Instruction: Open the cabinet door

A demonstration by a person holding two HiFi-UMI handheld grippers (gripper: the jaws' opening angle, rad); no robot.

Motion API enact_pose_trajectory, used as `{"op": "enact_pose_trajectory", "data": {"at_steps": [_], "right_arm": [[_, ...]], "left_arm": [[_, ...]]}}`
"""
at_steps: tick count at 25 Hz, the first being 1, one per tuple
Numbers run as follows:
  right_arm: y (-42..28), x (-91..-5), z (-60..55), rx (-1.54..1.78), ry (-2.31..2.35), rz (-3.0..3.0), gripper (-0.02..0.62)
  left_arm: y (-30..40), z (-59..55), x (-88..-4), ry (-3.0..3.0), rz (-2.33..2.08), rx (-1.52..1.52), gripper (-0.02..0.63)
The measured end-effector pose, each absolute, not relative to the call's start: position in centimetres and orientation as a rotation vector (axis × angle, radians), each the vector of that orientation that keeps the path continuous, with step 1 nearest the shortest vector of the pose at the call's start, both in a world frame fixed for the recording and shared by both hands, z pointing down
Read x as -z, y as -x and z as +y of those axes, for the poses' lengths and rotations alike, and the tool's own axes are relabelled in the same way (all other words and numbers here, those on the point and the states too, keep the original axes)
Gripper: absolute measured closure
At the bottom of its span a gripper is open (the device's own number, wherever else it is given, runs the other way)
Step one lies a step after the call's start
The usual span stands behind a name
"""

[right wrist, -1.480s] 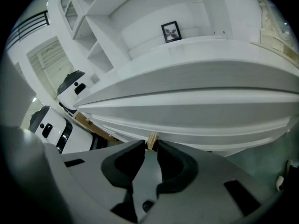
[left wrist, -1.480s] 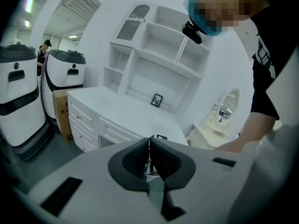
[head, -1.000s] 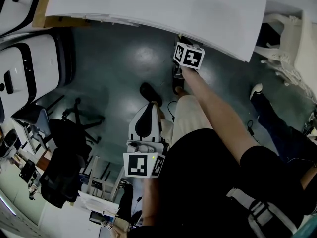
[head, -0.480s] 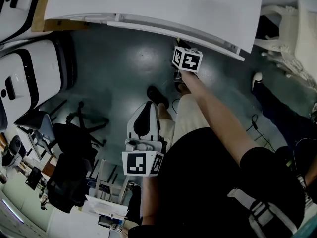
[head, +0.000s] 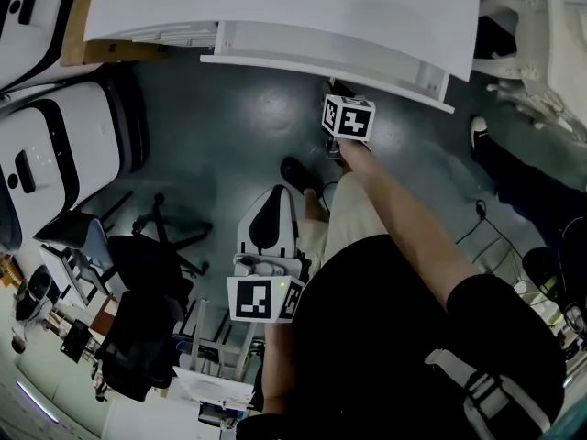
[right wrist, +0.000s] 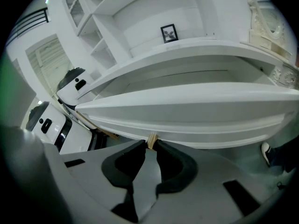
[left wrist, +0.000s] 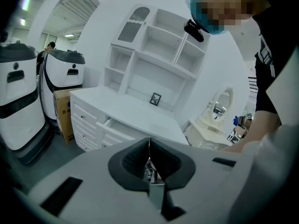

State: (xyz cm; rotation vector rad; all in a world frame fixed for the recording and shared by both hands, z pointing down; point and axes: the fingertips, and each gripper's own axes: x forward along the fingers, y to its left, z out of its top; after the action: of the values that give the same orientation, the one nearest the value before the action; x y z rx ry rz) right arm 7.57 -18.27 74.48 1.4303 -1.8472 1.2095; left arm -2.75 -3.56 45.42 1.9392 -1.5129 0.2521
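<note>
1 tan knob [right wrist: 151, 140] of the white drawer [right wrist: 187, 107] tight in the right gripper [right wrist: 150, 146]; left gripper [left wrist: 149, 143] jaws together on nothing

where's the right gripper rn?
Head view, upper centre-right: the right gripper is at the front edge of the white dresser's open drawer. Its own view shows the jaws closed on the drawer's small tan knob.

No text or numbers can be read.
</note>
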Motion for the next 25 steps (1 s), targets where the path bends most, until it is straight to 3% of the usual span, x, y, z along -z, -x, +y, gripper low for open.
{"op": "enact_pose_trajectory", "data": {"at_steps": [25], "right_arm": [[-5.4, -74.5, -9.6, -1.083, -1.632, -1.788, 0.508]], "left_arm": [[8.8, 4.7, -45.6, -2.063, -1.398, -0.329, 0.581]]}}
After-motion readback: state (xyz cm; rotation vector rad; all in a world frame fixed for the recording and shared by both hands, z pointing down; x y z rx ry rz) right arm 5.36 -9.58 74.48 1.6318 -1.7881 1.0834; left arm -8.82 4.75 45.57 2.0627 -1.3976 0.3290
